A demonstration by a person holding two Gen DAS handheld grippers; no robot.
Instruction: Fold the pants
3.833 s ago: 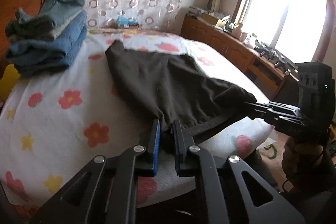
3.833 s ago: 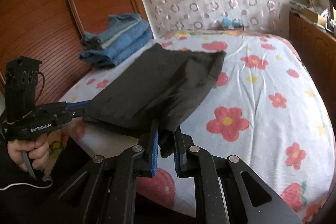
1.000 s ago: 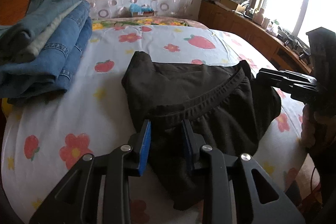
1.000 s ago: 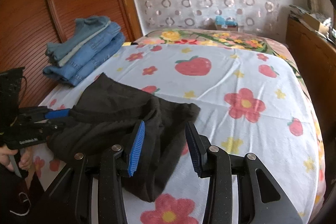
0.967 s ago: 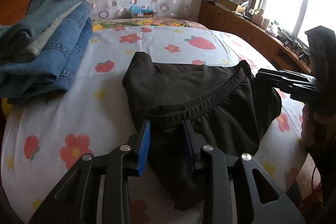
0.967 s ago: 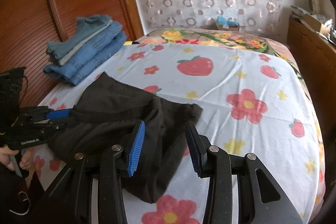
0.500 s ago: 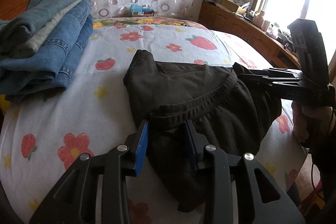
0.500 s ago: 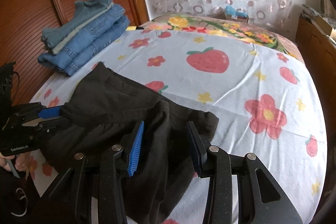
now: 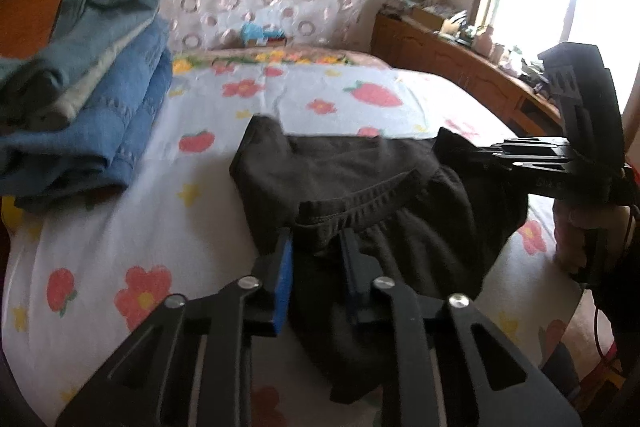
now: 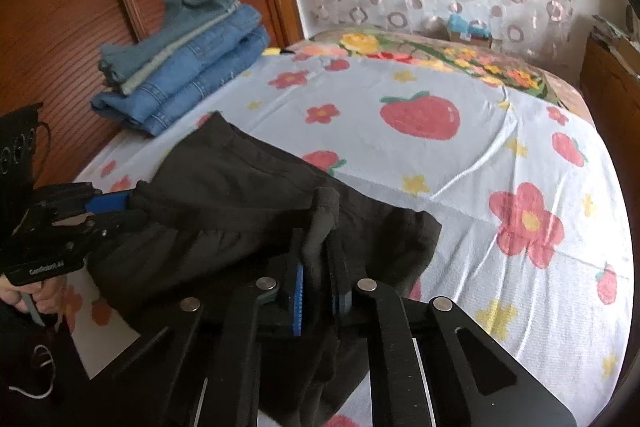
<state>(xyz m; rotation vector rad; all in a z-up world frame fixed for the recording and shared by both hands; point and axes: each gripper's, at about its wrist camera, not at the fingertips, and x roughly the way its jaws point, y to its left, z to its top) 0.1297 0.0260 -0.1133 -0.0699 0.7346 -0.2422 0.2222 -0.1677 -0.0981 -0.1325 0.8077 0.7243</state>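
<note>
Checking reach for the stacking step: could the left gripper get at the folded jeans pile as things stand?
Probably not yet. The left gripper is closing with the black pants' waistband between its pads. Otherwise the bedsheet between it and the jeans pile lies bare.

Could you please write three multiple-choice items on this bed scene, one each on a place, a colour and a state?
1. Where is the stack of folded blue denim jeans?
A. beside the wooden headboard
B. on the floor
C. on the windowsill

2. What colour are the soft fabric pants being folded?
A. white
B. black
C. red

3. What is between the right gripper fingers?
A. nothing
B. denim
C. black fabric

Answers: 1 A, the stack lies on the bed against the wood. 2 B, plainly dark. 3 C, cloth is pinched.
</note>
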